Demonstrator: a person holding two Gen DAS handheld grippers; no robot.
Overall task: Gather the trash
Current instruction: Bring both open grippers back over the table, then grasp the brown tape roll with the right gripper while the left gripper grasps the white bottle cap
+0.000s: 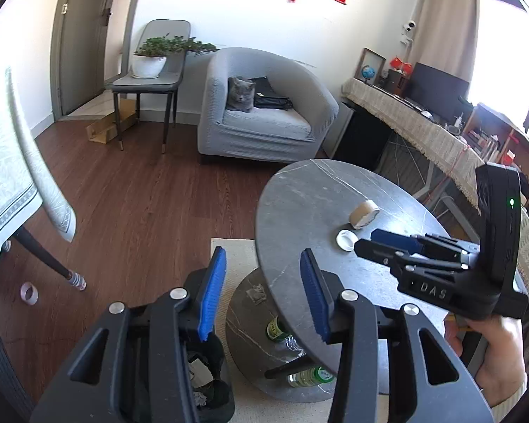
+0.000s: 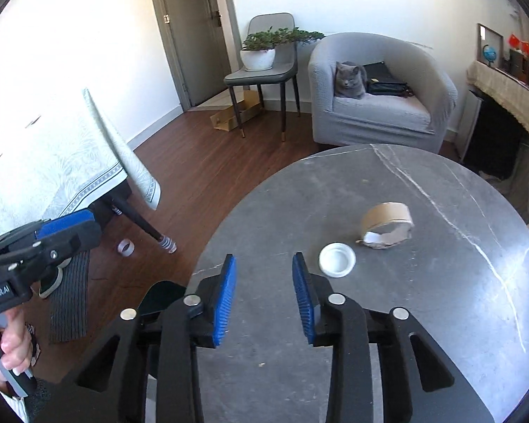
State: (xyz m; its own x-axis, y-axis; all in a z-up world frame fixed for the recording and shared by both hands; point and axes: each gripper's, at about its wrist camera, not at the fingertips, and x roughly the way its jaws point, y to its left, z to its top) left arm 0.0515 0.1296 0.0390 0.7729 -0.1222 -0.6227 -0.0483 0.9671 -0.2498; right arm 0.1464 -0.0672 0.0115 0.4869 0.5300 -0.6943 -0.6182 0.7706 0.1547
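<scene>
Both the left hand-held gripper and right hand-held gripper stand released and empty; white lid and torn tape roll lie close together on the desk, so approach the lid low, straddling its rim.

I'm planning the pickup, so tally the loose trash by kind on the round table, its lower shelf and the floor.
Tape rolls: 2, table, floor
White lid: 1
Plastic bottles: 2
Total: 5
</scene>
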